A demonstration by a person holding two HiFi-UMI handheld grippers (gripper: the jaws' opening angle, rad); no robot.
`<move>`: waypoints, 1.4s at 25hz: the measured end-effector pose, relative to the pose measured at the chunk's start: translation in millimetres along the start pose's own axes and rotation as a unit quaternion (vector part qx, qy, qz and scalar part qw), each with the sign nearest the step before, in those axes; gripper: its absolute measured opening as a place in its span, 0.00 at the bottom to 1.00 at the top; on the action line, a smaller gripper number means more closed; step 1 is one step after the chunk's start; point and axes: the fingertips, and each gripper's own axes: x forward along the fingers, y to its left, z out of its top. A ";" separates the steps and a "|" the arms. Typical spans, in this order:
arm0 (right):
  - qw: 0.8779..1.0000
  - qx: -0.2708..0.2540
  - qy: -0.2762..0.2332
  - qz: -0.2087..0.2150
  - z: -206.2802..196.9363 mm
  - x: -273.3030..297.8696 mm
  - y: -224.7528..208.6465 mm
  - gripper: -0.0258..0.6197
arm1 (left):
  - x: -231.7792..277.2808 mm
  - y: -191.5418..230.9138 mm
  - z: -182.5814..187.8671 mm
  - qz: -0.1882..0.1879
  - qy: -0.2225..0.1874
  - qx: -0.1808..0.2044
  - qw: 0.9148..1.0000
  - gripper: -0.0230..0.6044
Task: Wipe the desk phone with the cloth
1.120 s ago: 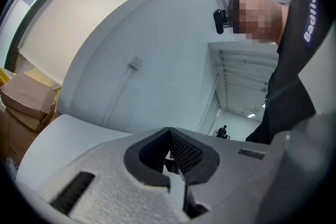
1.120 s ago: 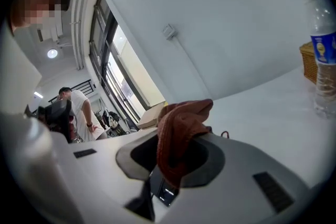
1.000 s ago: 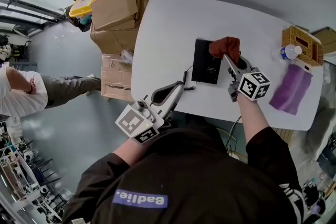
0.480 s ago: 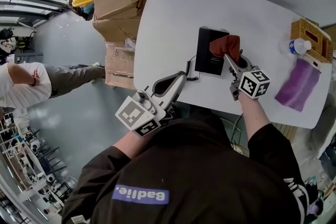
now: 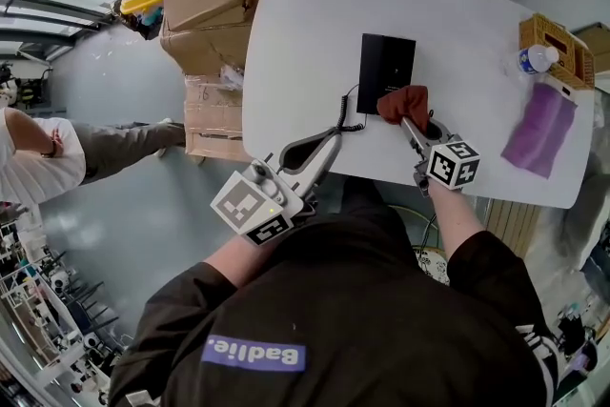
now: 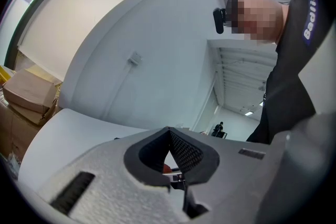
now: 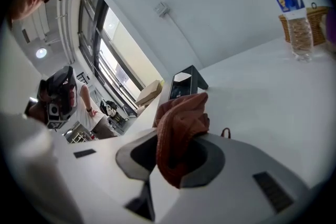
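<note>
Cloth [image 5: 404,102] pinched in my right gripper [image 5: 408,116], mid-frame — left gripper [image 5: 334,140] closed, empty; wiping could snag the cord [image 5: 349,114] beside the desk phone [image 5: 386,60].

The left claw [image 5: 329,143], jaws pressed together on nothing, hangs tilted at the near edge of the desk [image 5: 457,43], while the right claw [image 5: 412,121], on a bare forearm, reaches in over that edge, clamped on the cloth [image 5: 402,102].

Stacked cardboard boxes [image 5: 205,14], wicker basket [image 5: 564,35], water bottle [image 5: 534,59] (just beside it), purple cloth [image 5: 538,129]
</note>
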 end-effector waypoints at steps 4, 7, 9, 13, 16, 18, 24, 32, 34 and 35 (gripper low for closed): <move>1.000 0.011 -0.004 -0.016 -13.1 -11.2 14.2 0.18 | -23.9 -6.2 -2.9 -0.010 -0.010 0.003 1.000 0.05; 0.999 0.006 -0.023 -0.026 -14.8 -22.5 37.0 0.18 | -49.1 -12.3 -3.4 -0.026 -0.021 0.006 0.999 0.05; 0.999 0.002 -0.037 -0.027 -15.8 -25.7 62.3 0.18 | -73.4 -14.8 -1.2 -0.033 -0.030 0.010 0.999 0.05; 0.998 0.000 -0.063 -0.023 -26.5 -32.0 123.5 0.18 | -125.3 -21.9 -4.2 -0.044 -0.034 0.017 0.998 0.05; 0.997 -0.009 -0.081 -0.014 -36.9 -40.3 172.4 0.18 | -158.9 -29.3 -8.9 -0.054 -0.034 0.025 0.998 0.05; 0.996 -0.016 -0.092 -0.008 -42.9 -45.1 203.0 0.18 | -177.7 -33.5 -10.2 -0.062 -0.035 0.033 0.997 0.05; 0.993 -0.032 -0.117 0.008 -48.6 -62.6 279.9 0.18 | -217.7 -54.5 -6.2 -0.092 -0.033 0.047 0.994 0.05; 0.985 -0.082 -0.134 0.067 -26.3 -97.2 346.0 0.18 | -231.4 -85.4 -0.2 -0.101 -0.039 0.057 0.993 0.05; 0.984 -0.099 -0.125 0.079 -21.5 -102.8 353.3 0.18 | -230.2 -87.6 3.4 -0.090 -0.044 0.056 0.993 0.05; 0.983 -0.108 -0.119 0.083 -19.5 -105.2 355.8 0.18 | -229.7 -89.3 4.5 -0.088 -0.045 0.055 0.994 0.05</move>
